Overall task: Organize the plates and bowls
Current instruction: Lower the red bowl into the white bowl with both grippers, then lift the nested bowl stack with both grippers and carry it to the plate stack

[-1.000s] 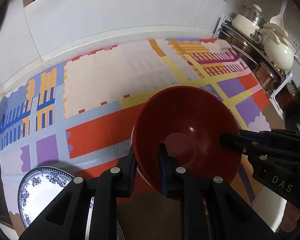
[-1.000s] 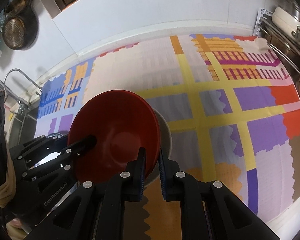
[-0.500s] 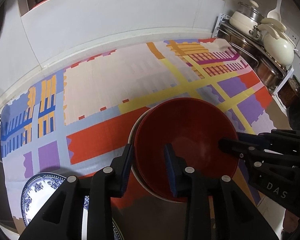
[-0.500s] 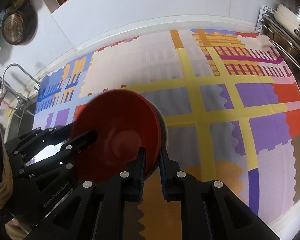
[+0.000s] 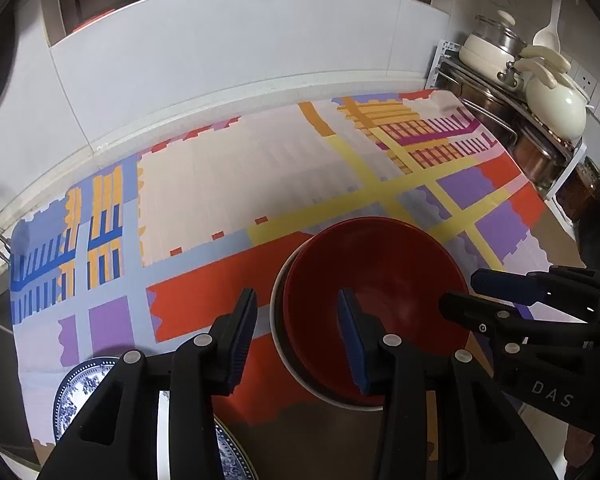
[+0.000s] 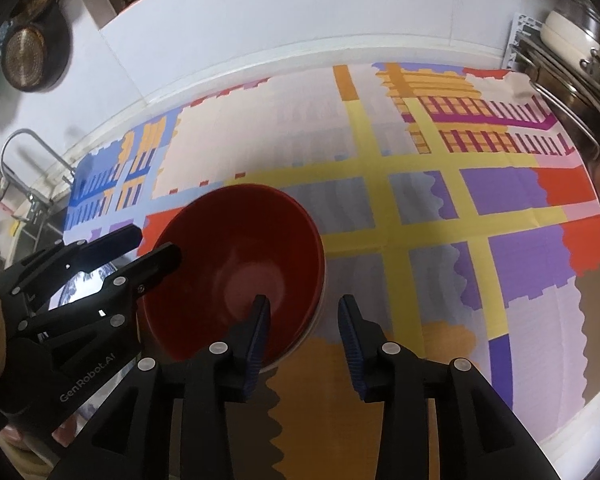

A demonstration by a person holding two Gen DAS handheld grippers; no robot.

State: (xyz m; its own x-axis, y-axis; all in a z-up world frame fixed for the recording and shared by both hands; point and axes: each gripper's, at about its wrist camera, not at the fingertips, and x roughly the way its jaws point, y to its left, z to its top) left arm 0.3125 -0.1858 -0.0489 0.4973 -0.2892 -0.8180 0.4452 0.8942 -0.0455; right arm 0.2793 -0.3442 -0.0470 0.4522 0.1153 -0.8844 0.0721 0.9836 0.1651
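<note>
Glossy red round bowl (image 5: pixel 374 304) sits nested in a white bowl (image 5: pixel 277 320) on the patterned cloth (image 5: pixel 228 184). Left gripper (image 5: pixel 296 328) and right gripper (image 6: pixel 303 324) straddle its rim, jaws opening, pads clear.

Ahead of both pairs of fingers the patterned cloth (image 5: pixel 260 168) lies bare up to the white wall. The red bowl (image 5: pixel 376 300) blocks the space between the two grippers, its rim straddled by each. A blue-patterned plate (image 5: pixel 80 384) sits outside the left gripper (image 5: pixel 296 320); a pot rack (image 6: pixel 560 60) stands far beyond the right gripper (image 6: pixel 304 320).
</note>
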